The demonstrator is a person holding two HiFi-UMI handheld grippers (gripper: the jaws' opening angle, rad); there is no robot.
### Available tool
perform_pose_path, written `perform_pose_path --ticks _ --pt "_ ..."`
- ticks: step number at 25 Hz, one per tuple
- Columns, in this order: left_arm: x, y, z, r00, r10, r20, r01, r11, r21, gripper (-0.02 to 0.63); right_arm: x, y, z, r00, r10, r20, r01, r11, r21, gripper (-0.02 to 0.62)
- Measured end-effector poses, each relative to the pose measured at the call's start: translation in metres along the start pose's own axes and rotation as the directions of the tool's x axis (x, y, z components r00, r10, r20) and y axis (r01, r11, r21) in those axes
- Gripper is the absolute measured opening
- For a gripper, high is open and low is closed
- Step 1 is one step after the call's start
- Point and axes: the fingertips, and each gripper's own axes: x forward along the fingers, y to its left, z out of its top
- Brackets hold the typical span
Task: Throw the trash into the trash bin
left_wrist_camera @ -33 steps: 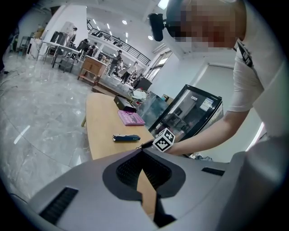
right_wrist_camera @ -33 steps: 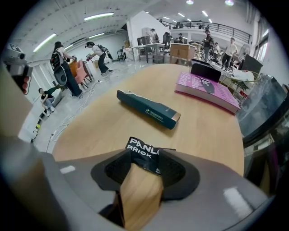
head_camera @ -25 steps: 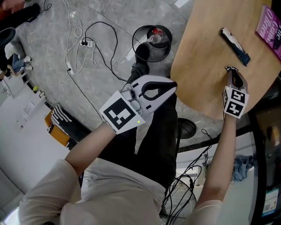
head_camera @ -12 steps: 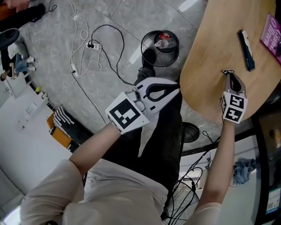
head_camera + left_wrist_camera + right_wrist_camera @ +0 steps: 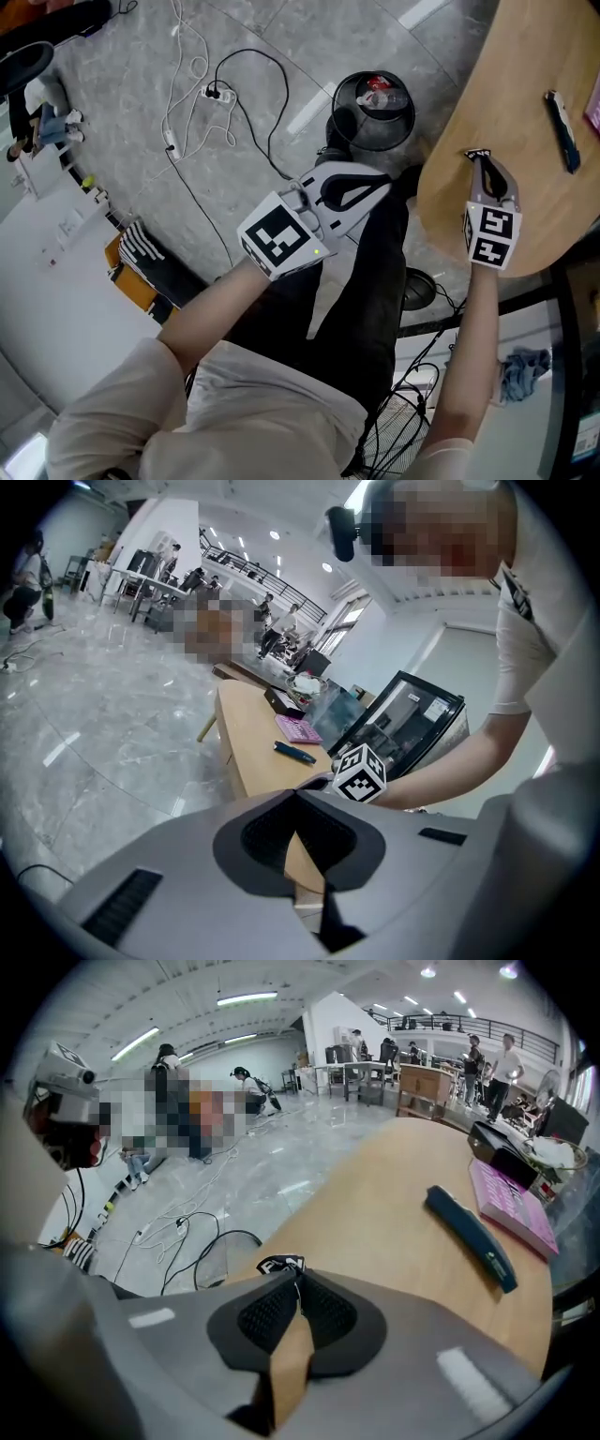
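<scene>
In the head view, my right gripper hangs over the wooden table near its left edge, shut on a small black wrapper scrap. The right gripper view shows the scrap poking out past the closed tips of that gripper. The black round trash bin stands on the grey floor left of the table, with red and white trash inside. My left gripper is shut and empty over the person's dark trouser leg, just below the bin; its tips touch.
A dark blue pen-like item and a pink book lie on the table. White and black cables with a power strip trail across the floor. A wire fan guard sits below, and people stand far off.
Both grippers have shifted left across the scene. The right one carried the scrap closer to the table's left edge, and the bin now lies nearer both.
</scene>
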Motion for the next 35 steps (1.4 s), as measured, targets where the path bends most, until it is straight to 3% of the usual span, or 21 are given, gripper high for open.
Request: perform_pose_path --ticks 17,26,35 --pt "-0.058 0.080 -0.040 0.997 0.084 0.000 -0.083 0.995 -0.061 0.003 0.072 0.146 0.041 0.986 0.163 -0.039 -0.166 0.983 -0.083 0.029" --pt "-0.072 0.120 -0.066 0.993 0.120 0.016 -0.118 0.988 -0.105 0.003 0.120 0.192 0.025 0.976 0.191 -0.108 -0.201 0.976 -0.087 0.029" --pt "-0.070 0.155 -0.108 0.989 0.145 0.011 -0.142 0.980 -0.141 0.003 0.175 0.214 -0.020 0.965 0.179 -0.193 -0.197 0.977 -0.079 0.029"
